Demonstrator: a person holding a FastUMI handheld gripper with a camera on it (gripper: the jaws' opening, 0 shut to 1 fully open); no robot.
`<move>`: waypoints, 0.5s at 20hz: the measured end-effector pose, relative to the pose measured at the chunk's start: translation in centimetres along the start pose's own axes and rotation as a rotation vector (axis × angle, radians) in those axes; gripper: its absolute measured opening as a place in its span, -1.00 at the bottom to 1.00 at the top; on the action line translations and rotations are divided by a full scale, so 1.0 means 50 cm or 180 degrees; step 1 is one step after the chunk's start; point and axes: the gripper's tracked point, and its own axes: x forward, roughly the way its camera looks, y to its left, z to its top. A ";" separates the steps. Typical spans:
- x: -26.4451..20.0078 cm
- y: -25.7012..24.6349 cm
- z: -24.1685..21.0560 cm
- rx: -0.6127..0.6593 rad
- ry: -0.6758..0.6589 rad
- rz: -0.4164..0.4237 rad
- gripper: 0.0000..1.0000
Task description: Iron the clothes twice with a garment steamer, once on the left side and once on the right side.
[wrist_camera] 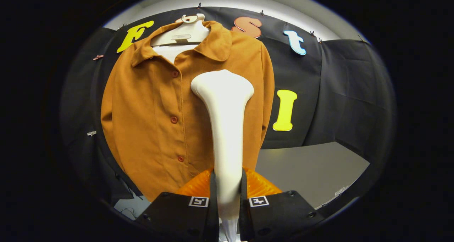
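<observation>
A mustard-brown button shirt (152, 114) hangs on a white hanger (184, 31) against the booth wall, its front facing me. My gripper (228, 185) is shut on the white handle of a garment steamer (227, 128), both fingers pressing its sides. The steamer stands upright between the fingers, and its wide head (222, 86) rises in front of the shirt's right half, at chest height. Whether the head touches the cloth I cannot tell. A row of reddish buttons (173, 119) runs down the shirt just left of the steamer.
A grey table top (312, 171) lies to the right of the shirt, beyond the fingers. Black cloth walls (337, 93) close the booth behind and to the right. A thin cable lies on the surface below the shirt's left hem.
</observation>
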 end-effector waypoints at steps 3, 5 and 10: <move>0.010 -0.004 -0.050 -0.0032 0.0130 -0.0018 -0.48; 0.017 -0.003 -0.091 -0.0062 0.0252 -0.0030 -0.47; 0.023 0.003 -0.211 -0.0101 0.0635 -0.0009 -0.47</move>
